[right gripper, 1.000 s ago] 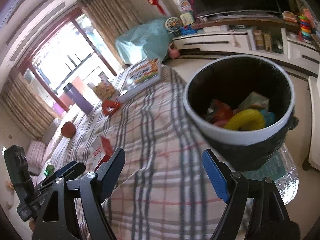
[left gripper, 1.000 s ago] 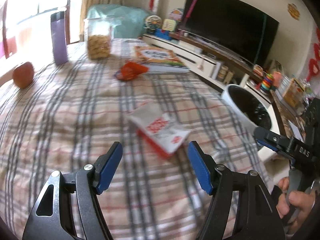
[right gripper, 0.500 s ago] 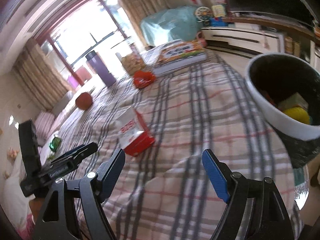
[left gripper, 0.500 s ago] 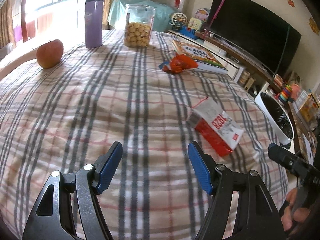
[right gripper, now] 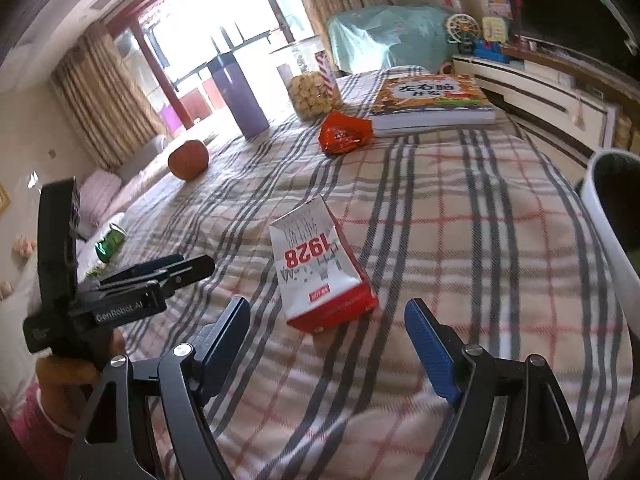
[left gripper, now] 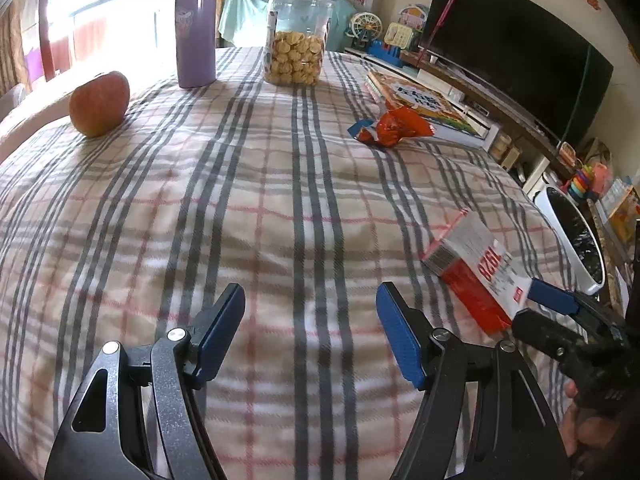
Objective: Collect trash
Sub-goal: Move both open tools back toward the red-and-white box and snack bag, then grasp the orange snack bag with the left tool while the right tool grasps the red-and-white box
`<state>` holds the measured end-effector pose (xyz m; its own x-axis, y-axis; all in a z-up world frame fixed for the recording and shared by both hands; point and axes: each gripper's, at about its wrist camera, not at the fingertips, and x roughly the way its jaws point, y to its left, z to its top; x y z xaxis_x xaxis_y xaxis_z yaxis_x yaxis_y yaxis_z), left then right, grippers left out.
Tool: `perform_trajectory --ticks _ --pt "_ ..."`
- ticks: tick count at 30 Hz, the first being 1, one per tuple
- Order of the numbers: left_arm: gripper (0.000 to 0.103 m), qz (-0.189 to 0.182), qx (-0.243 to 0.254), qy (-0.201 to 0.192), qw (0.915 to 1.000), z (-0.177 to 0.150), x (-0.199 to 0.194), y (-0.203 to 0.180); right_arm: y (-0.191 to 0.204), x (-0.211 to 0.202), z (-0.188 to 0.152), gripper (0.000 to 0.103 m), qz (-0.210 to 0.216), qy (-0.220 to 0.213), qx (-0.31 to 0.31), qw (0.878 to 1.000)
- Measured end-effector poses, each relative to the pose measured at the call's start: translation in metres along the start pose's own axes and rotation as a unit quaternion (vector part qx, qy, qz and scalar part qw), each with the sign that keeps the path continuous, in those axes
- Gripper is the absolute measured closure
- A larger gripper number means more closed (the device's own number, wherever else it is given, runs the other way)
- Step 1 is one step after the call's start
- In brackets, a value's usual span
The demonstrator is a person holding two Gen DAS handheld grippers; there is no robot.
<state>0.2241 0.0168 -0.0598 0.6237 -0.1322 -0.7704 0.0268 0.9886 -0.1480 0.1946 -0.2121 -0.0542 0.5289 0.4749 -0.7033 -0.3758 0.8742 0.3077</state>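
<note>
Right gripper (right gripper: 326,354): jaws stand wide apart, nothing between the blue pads, held above the plaid tablecloth (right gripper: 460,216). Directly ahead of it, just beyond the fingertips and slightly toward its left finger, lies a white-and-red paper carton (right gripper: 320,276); it rests flat on the cloth, its white face printed with red figures "1928", a red band along the near end, the far end pinched to a crease. Farther ahead, beside a thick book (right gripper: 430,104), sits a crumpled orange-red snack wrapper (right gripper: 344,133), puckered and glossy. A white bin with a black liner (right gripper: 612,216) stands off the table edge to the gripper's right. Left gripper (left gripper: 310,336): jaws likewise wide and empty over bare cloth; the carton lies ahead and to its right, near the right gripper's blue fingertip, contact not determinable. Well ahead stand an apple (left gripper: 100,104), a purple flask (left gripper: 196,28) and a clear biscuit jar (left gripper: 296,40).
</note>
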Motion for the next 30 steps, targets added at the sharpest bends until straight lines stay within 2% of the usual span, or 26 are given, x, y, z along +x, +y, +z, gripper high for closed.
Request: perform_trajectory --ticks 8,9,10,11,16,21,26,30 --pt "0.033 0.0 0.018 0.004 0.9998 0.03 0.021 -0.002 0.005 0.03 0.012 0.023 -0.016 0.026 -0.03 0.999" --pt "0.033 -0.001 0.021 0.004 0.9998 0.034 0.025 -0.004 0.005 0.033 0.013 0.026 -0.023 0.028 -0.032 0.999" --pt "0.033 -0.002 0.023 0.003 0.9997 0.037 0.027 -0.006 0.003 0.033 0.013 0.039 -0.029 0.028 -0.033 0.999" --pt "0.033 -0.002 0.026 0.002 0.9997 0.039 0.03 -0.008 0.001 0.033 0.014 0.043 -0.03 0.028 -0.031 0.999" --pt "0.033 -0.006 0.04 -0.006 0.9992 0.057 0.049 -0.025 -0.026 0.016 0.013 0.045 -0.032 0.004 0.021 0.999" --pt "0.033 -0.012 0.048 -0.011 0.9987 0.08 0.073 -0.043 -0.058 0.0 0.006 0.045 -0.062 -0.021 0.069 0.995" --pt "0.033 -0.006 0.063 -0.015 0.9979 0.094 0.092 -0.056 -0.066 -0.002 0.001 0.045 -0.058 -0.035 0.087 0.994" --pt "0.033 -0.02 0.063 -0.016 0.9977 0.106 0.104 -0.059 -0.071 -0.002 0.001 0.045 -0.047 -0.044 0.103 0.993"
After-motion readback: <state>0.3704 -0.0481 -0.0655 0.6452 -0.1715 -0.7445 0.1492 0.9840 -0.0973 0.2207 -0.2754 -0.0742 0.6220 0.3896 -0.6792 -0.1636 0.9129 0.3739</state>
